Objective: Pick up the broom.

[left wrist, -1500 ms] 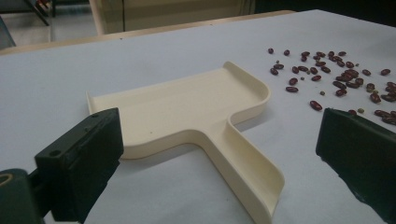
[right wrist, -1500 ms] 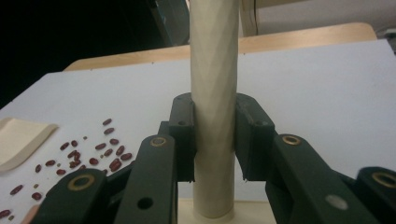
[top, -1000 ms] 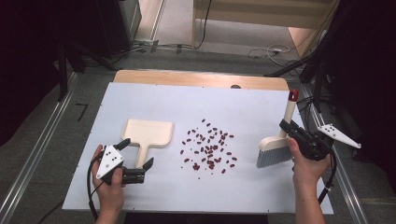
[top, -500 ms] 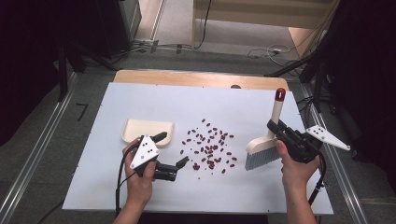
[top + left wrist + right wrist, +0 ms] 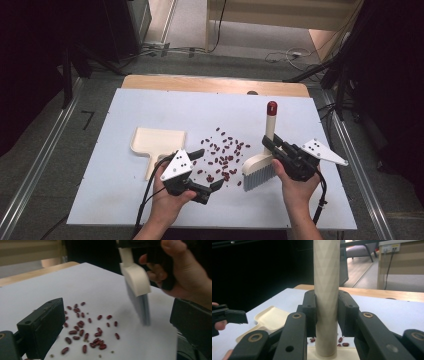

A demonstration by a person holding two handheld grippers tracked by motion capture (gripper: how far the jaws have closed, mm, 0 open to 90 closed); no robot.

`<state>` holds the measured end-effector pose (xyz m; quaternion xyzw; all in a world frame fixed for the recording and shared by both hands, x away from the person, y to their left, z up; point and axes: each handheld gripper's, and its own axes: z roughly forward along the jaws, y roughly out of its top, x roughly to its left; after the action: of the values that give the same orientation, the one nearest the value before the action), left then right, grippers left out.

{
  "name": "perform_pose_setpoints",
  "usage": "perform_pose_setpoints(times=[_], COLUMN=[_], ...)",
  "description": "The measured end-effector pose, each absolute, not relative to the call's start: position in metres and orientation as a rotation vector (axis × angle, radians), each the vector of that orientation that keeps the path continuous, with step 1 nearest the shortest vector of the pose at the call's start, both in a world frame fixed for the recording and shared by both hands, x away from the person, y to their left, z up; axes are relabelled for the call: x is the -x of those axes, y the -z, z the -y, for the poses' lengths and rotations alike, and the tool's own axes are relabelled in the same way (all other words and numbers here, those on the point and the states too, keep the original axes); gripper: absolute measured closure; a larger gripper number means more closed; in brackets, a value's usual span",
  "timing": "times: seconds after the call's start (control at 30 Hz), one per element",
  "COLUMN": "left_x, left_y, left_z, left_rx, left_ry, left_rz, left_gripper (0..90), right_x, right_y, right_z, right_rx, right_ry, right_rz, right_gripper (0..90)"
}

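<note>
A cream hand brush (image 5: 260, 167) with a red-tipped handle (image 5: 271, 107) stands upright, bristles on the table, just right of a scatter of red beans (image 5: 222, 152). My right gripper (image 5: 272, 145) is shut on the brush handle (image 5: 325, 290), one jaw on each side of it. My left gripper (image 5: 207, 170) hovers open over the left front of the beans, holding nothing. Between its two spread jaws, my left gripper (image 5: 117, 332) looks onto the beans (image 5: 85, 332) and the brush head (image 5: 137, 285). A cream dustpan (image 5: 155, 142) lies flat left of the beans.
The pale blue table top (image 5: 150, 110) has a wooden strip (image 5: 215, 83) along its back edge and metal rails on both sides. The dustpan (image 5: 272, 317) and my left gripper's jaw (image 5: 229, 315) appear at the left of the right gripper view. Cables trail from both grippers.
My left hand has left the dustpan handle and moved right, to the beans. My right hand has carried the brush left, from the table's right edge to the beans' right side.
</note>
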<state>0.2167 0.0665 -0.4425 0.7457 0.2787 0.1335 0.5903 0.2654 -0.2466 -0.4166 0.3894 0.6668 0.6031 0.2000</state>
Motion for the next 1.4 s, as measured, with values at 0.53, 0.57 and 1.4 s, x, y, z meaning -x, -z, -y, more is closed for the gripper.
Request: perform_pose_setpoints(times=[0.53,0.57,1.4], left_x=[-0.211,-0.211,-0.210], left_y=[0.446,0.447,0.446], left_z=[-0.035,-0.035,-0.038], left_rx=[-1.789,-1.791,-1.788], left_ry=[-0.197,-0.193,-0.200], left_rz=[-0.716,-0.718,-0.828], left_gripper=[26.7,26.7,66.8], right_x=[-0.246,-0.246,-0.227], right_y=[0.422,0.422,0.420], right_z=[0.199,0.199,0.175], right_rx=[-0.989,-0.989,-0.908], right_ry=[-1.723,-1.723,-1.732], right_rz=[-1.950,-1.950,-1.950], right_gripper=[69.3,69.3,68.8])
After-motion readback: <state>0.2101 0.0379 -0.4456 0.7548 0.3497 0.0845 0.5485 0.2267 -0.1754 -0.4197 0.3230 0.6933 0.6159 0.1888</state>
